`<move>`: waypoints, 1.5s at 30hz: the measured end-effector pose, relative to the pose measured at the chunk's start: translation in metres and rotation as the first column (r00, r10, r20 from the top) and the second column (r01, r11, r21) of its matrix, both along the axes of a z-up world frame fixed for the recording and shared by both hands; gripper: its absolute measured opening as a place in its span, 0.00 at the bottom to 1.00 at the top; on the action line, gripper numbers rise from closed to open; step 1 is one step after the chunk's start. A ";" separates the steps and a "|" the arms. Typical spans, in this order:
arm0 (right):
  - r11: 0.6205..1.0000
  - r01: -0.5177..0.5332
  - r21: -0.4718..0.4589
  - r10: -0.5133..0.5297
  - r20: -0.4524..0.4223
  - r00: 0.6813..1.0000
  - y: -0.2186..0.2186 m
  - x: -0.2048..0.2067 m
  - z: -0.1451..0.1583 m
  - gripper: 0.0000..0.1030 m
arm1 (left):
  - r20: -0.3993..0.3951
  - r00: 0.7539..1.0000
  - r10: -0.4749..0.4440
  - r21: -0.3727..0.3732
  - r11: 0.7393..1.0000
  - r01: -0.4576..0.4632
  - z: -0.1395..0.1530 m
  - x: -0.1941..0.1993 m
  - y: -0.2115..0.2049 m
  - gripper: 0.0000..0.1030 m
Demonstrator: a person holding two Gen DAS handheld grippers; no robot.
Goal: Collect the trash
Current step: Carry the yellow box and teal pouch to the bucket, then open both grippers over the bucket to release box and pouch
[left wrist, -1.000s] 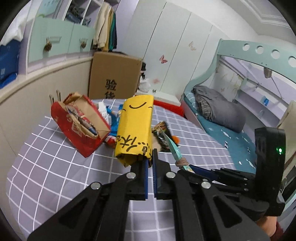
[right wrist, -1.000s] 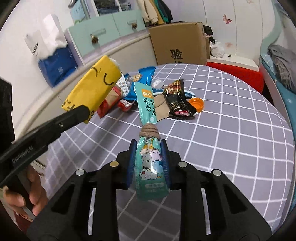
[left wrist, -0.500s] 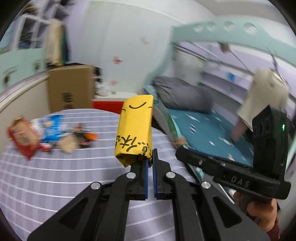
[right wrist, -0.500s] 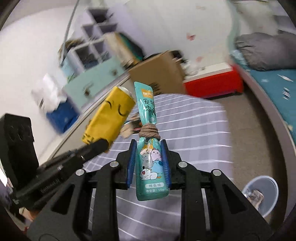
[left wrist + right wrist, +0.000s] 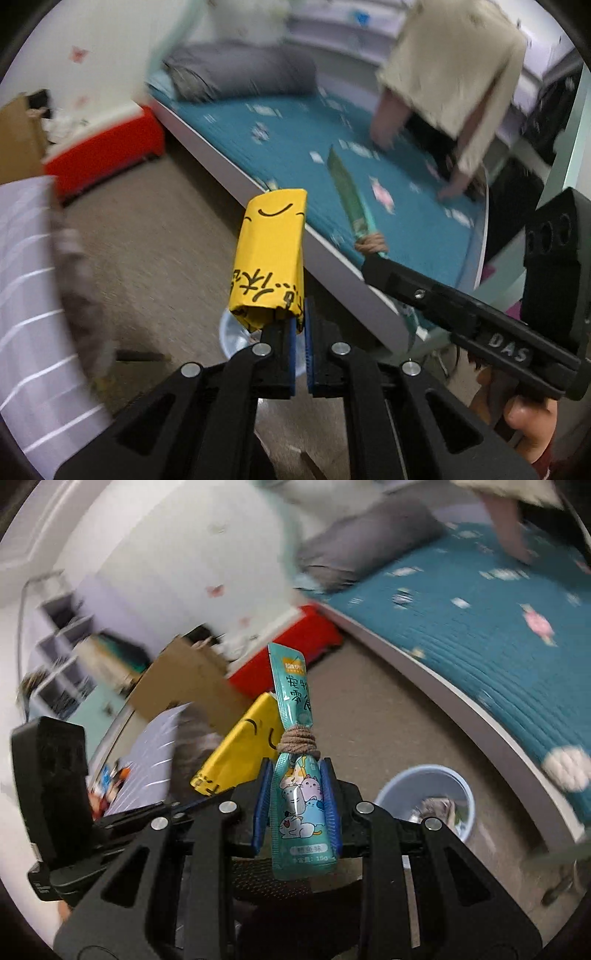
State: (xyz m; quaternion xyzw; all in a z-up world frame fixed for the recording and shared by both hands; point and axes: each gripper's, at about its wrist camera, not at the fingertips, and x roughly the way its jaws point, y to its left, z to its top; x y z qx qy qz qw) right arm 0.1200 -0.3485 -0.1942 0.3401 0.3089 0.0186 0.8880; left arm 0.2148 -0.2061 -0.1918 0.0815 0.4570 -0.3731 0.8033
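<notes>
The right gripper's (image 5: 373, 264) black body bears the raised letters "DAS" in the left wrist view. The teal pet-treat sachet (image 5: 301, 805) carries large dark Chinese characters on its upper strip, cartoon cats below, and "15g" at its bottom edge beside small characters too blurred to read. The yellow wrapper (image 5: 271, 258) shows a drawn smile and black brush-style Chinese characters along its lower end, not clearly legible.

Both views have swung off the table (image 5: 26, 295) toward floor and bed (image 5: 295, 133); the bin (image 5: 428, 797) now appears lower right.
</notes>
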 end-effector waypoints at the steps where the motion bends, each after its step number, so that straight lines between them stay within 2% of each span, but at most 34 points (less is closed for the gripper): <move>1: 1.000 0.021 0.006 -0.021 -0.012 1.000 -0.007 -0.002 -0.008 0.25 | -0.009 1.000 -0.009 0.012 1.000 0.009 -0.008 0.003 -0.010 0.04; 6: 0.994 0.101 0.041 -0.098 -0.076 0.992 -0.042 -0.005 -0.048 0.25 | -0.080 0.997 -0.013 0.079 0.997 0.019 -0.055 0.027 -0.050 0.04; 11: 0.990 0.129 0.052 -0.121 -0.128 0.984 -0.055 0.001 -0.078 0.25 | -0.135 0.991 -0.019 0.139 0.990 0.038 -0.084 0.047 -0.083 0.08; 13: 0.989 0.135 0.058 -0.125 -0.149 0.981 -0.058 0.004 -0.089 0.25 | -0.156 0.988 -0.005 0.168 0.985 0.032 -0.096 0.055 -0.088 0.39; 14: 0.989 0.135 0.059 -0.124 -0.160 0.979 -0.058 0.005 -0.093 0.26 | -0.157 0.988 0.006 0.175 0.984 0.021 -0.101 0.057 -0.088 0.65; 15: 0.989 0.135 0.063 -0.123 -0.168 0.978 -0.058 0.006 -0.097 0.26 | -0.146 0.989 0.022 0.185 0.983 0.006 -0.104 0.060 -0.088 0.68; 21: 0.991 0.113 0.070 -0.097 -0.204 0.974 -0.052 0.010 -0.110 0.26 | -0.151 0.986 0.067 0.221 0.975 -0.032 -0.116 0.064 -0.076 0.68; 27: 0.994 0.086 0.067 -0.071 -0.203 0.977 -0.041 0.017 -0.109 0.26 | -0.100 0.990 0.096 0.260 0.963 -0.067 -0.112 0.065 -0.061 0.68; 36: 0.996 0.073 0.049 -0.061 -0.205 0.977 -0.031 0.035 -0.108 0.27 | 0.041 0.987 0.156 0.310 0.937 -0.161 -0.093 0.068 -0.043 0.72; 37: 0.996 0.075 0.045 -0.065 -0.207 0.976 -0.030 0.038 -0.109 0.39 | 0.069 0.984 0.165 0.320 0.931 -0.178 -0.089 0.068 -0.041 0.72; 38: 0.995 0.089 0.034 -0.080 -0.215 0.973 -0.030 0.041 -0.110 0.65 | 0.087 0.982 0.170 0.327 0.926 -0.190 -0.087 0.068 -0.040 0.72; 39: 0.995 0.102 0.021 -0.095 -0.220 0.971 -0.030 0.042 -0.111 0.70 | 0.104 0.979 0.176 0.335 0.920 -0.202 -0.086 0.069 -0.038 0.72; 43: 0.995 0.098 0.005 -0.095 -0.219 0.971 -0.027 0.046 -0.109 0.70 | 0.140 0.973 0.184 0.376 0.899 -0.225 -0.083 0.068 -0.034 0.72; 45: 0.995 0.096 0.008 -0.092 -0.221 0.971 -0.026 0.043 -0.106 0.70 | 0.146 0.973 0.179 0.377 0.899 -0.222 -0.079 0.065 -0.033 0.72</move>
